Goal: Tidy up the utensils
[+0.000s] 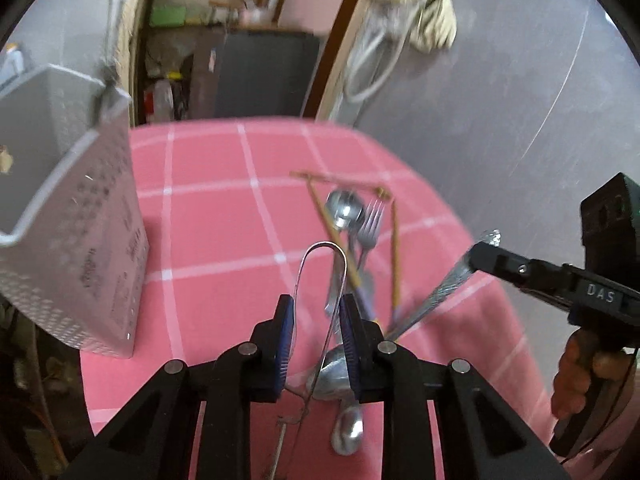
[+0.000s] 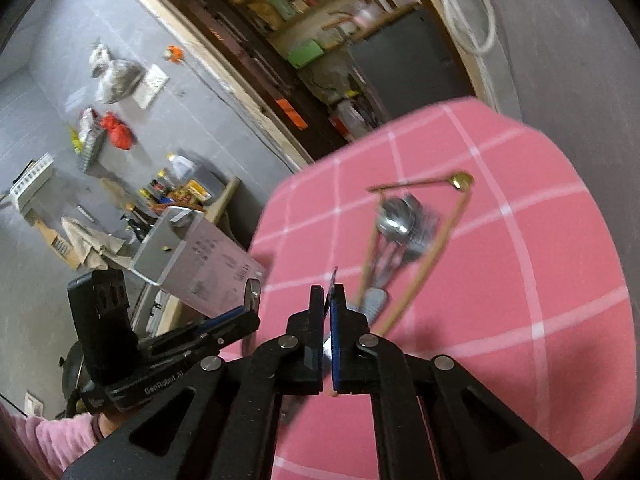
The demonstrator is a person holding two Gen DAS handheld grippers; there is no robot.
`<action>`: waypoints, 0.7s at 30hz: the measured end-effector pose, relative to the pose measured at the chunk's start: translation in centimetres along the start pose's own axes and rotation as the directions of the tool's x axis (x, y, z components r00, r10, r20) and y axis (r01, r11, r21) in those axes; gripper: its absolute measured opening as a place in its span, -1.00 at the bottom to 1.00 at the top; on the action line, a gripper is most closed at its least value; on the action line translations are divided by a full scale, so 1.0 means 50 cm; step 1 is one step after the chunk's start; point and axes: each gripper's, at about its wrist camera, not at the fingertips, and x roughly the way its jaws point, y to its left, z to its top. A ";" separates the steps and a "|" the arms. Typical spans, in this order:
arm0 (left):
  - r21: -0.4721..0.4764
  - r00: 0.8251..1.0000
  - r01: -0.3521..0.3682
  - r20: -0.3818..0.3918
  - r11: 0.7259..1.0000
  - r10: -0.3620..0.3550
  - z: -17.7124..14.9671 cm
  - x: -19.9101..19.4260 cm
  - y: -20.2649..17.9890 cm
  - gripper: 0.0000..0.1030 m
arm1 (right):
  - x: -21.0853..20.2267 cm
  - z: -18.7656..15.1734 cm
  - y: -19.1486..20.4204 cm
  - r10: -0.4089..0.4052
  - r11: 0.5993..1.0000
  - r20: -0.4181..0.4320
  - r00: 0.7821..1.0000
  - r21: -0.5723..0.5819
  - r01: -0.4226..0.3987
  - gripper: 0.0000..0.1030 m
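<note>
My left gripper (image 1: 316, 312) is shut on a bent steel loop utensil (image 1: 320, 252) and holds it above the pink checked tablecloth (image 1: 224, 216). My right gripper (image 2: 329, 300) is shut on a flat steel utensil handle (image 1: 440, 292); it also shows in the left wrist view (image 1: 486, 248). A pile of spoons (image 1: 342, 208), a fork (image 1: 370, 220) and wooden chopsticks (image 1: 396, 256) lies on the cloth ahead. Two spoon bowls (image 1: 348, 432) lie under my left gripper. A perforated grey utensil holder (image 1: 76, 216) stands at the left; it also shows in the right wrist view (image 2: 200, 256).
The table's far edge drops to a grey floor (image 1: 500, 120). A doorway with shelves and a dark cabinet (image 1: 264, 72) lies beyond. A white cable (image 1: 372, 68) hangs by the door frame. Clutter lines the wall in the right wrist view (image 2: 112, 128).
</note>
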 end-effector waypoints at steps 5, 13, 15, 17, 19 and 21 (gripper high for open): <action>-0.026 0.989 0.015 0.149 1.000 -0.011 0.012 -0.066 -0.005 -0.57 | -0.035 0.019 0.065 0.010 0.996 0.046 0.999 -0.090 -0.006 -0.97; -0.023 0.960 0.002 0.281 1.000 0.005 0.059 -0.148 -0.001 -0.57 | -0.090 0.072 0.187 0.004 0.962 0.133 0.991 -0.271 0.033 -0.97; -0.020 0.949 -0.010 0.314 1.000 0.016 0.082 -0.170 0.003 -0.57 | -0.103 0.091 0.215 0.013 0.951 0.160 0.987 -0.308 0.037 -0.97; -0.018 0.937 -0.021 0.347 1.000 0.026 0.101 -0.193 0.007 -0.57 | -0.111 0.105 0.240 0.027 0.943 0.182 0.983 -0.332 0.035 -0.97; -0.017 0.924 -0.032 0.381 0.999 0.036 0.118 -0.214 0.008 -0.57 | -0.115 0.119 0.271 0.042 0.931 0.209 0.977 -0.363 0.037 -0.97; -0.016 0.911 -0.045 0.410 0.999 0.048 0.129 -0.236 0.013 -0.57 | -0.116 0.133 0.303 0.057 0.917 0.235 0.970 -0.396 0.042 -0.97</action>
